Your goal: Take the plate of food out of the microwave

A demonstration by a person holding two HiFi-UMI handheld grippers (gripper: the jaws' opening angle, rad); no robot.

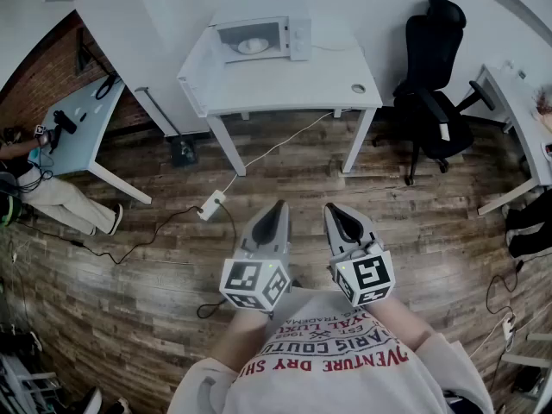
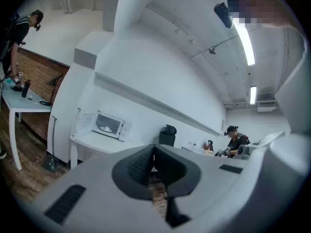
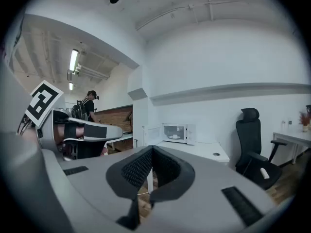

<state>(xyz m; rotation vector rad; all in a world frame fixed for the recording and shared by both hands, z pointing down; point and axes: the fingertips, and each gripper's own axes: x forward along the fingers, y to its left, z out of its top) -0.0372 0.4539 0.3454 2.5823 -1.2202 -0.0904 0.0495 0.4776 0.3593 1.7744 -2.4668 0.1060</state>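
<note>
The step in hand is the approach. The person stands well back from the desk (image 1: 285,93), and the microwave (image 1: 263,39) sits toward the desk's far edge with its door (image 1: 198,63) swung open to the left. The plate of food (image 1: 252,46) rests inside the microwave, showing as a pale disc through the opening. The left tongs (image 1: 276,207) and the right tongs (image 1: 333,208) are both clenched on nothing, held side by side in front of the chest and pointing roughly level toward the desk.

To do this well, walk straight in and mind the cable (image 1: 267,152) and power strip (image 1: 211,203) on the floor along the way. Spread at least one pair of tongs before reaching the opening. Come in level with the plate's rim and keep clear of the open door. A grip on one side alone may tip the food, so the second pair should probably steady the other side.
</note>
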